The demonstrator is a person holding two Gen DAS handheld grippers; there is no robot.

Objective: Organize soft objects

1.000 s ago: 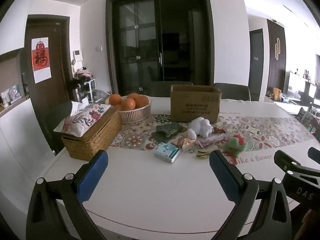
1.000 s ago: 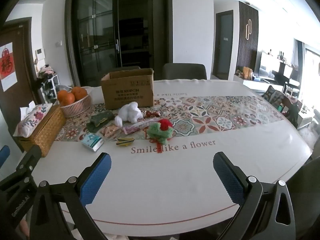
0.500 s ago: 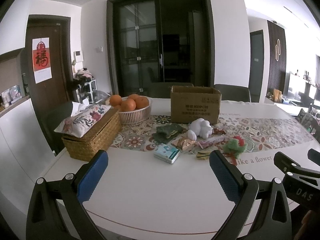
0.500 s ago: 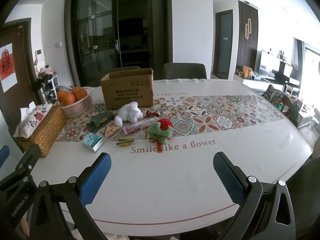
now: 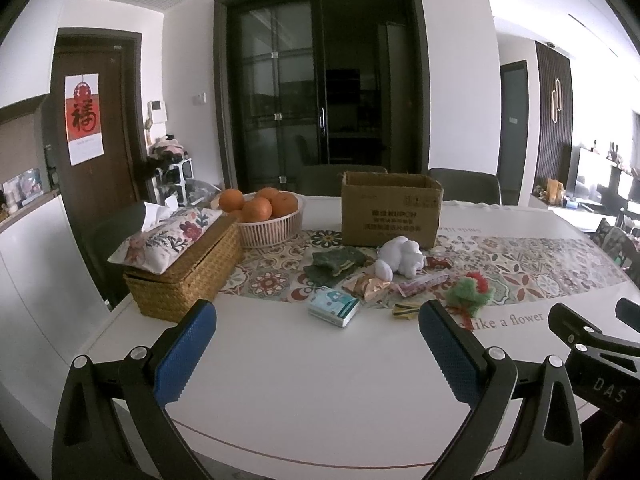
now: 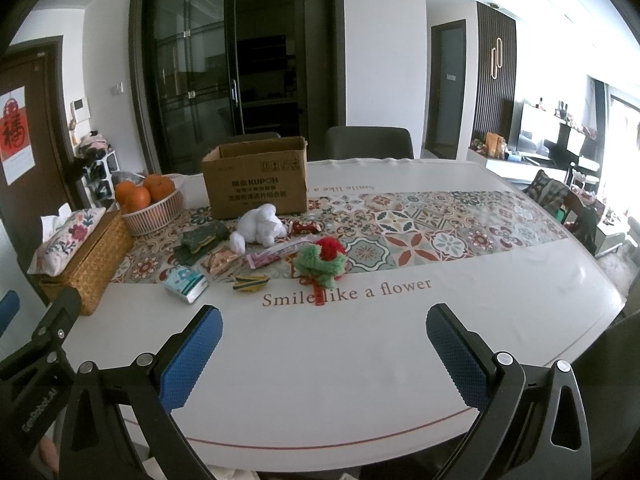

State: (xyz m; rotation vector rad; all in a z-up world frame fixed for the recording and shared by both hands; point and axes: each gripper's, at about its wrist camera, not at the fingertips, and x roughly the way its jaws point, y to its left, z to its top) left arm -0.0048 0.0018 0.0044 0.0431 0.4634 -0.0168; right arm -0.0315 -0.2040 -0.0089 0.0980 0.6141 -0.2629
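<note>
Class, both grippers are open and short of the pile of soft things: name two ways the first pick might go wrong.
1. The white plush toy lies close against snack wrappers, so a grab may catch those too.
2. The cardboard box stands right behind it; overreaching may shove it.

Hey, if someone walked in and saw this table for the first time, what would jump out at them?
Probably the open cardboard box standing at the back of the patterned runner, with a white plush toy lying just in front of it among a scatter of small items. Next, the basket of oranges to the left, beside a wicker tissue box, and the fuzzy green and red toy nearer the front, above the printed words.
</note>
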